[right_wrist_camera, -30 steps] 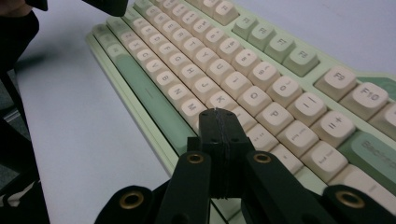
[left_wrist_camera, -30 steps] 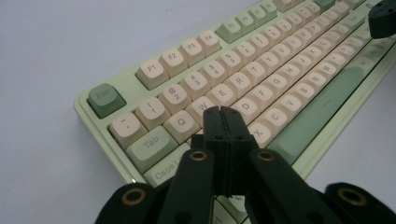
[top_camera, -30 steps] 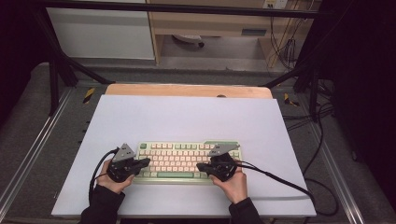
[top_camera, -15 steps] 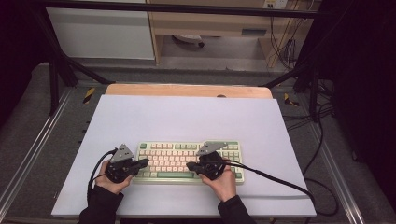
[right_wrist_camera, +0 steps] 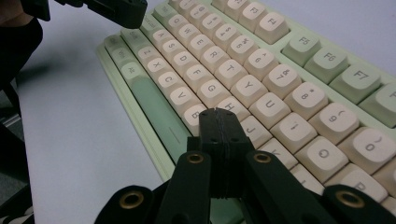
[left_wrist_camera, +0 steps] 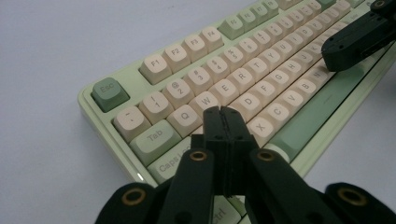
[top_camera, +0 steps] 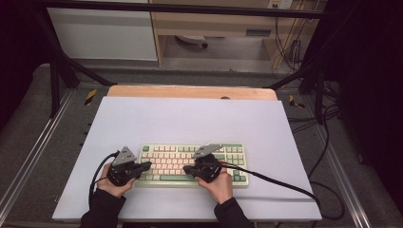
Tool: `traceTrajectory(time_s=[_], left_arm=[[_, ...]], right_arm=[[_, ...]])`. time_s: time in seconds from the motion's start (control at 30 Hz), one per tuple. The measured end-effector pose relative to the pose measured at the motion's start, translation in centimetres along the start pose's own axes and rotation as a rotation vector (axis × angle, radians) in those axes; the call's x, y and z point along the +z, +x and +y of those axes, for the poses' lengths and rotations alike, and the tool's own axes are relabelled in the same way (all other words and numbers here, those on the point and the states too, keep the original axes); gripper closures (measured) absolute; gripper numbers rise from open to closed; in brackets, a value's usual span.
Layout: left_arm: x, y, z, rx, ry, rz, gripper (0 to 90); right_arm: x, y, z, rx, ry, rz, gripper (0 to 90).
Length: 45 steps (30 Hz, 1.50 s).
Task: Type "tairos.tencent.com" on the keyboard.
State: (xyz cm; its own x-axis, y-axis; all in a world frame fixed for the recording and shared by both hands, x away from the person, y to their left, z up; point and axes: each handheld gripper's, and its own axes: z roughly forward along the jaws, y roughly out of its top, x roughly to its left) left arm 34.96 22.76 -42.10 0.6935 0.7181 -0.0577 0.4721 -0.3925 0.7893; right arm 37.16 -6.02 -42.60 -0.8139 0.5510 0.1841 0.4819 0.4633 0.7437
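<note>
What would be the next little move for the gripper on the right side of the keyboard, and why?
Probably a short dip straight down to press a key. The right gripper has its jaws shut into one blunt tip, poised over the keyboard near the H key, though contact is unclear. The left gripper waits shut near the A and S keys.

We see the white desk (top_camera: 190, 118) evenly and brightly lit from overhead, while the room at the far left and right falls into near black. The high view is soft and slightly grainy. In both gripper views the near keys of the keyboard (left_wrist_camera: 261, 79) are sharp and the far rows blur; shadows are faint.
</note>
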Motion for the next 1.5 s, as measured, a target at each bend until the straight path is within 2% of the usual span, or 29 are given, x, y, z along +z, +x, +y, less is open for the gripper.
traceTrajectory(time_s=[0.73, 0.93, 1.1, 1.5], left_arm=[[0.1, 0.0, 0.0, 0.001, 0.003, -0.001, 89.9], [0.0, -0.1, 0.0, 0.001, -0.001, -0.002, 89.9], [0.0, -0.2, 0.1, 0.003, -0.001, -0.004, 89.9], [0.1, -0.4, 0.1, 0.007, 0.004, -0.008, 89.9]], right_arm=[[0.6, 0.2, -0.1, -0.016, 0.011, 0.000, 90.0], [-0.7, 0.1, 0.5, -0.023, -0.016, -0.007, 90.0], [-1.7, 0.0, 0.7, -0.030, -0.015, -0.022, 90.0], [-3.9, -1.4, -0.5, -0.001, -0.019, -0.062, 90.0]])
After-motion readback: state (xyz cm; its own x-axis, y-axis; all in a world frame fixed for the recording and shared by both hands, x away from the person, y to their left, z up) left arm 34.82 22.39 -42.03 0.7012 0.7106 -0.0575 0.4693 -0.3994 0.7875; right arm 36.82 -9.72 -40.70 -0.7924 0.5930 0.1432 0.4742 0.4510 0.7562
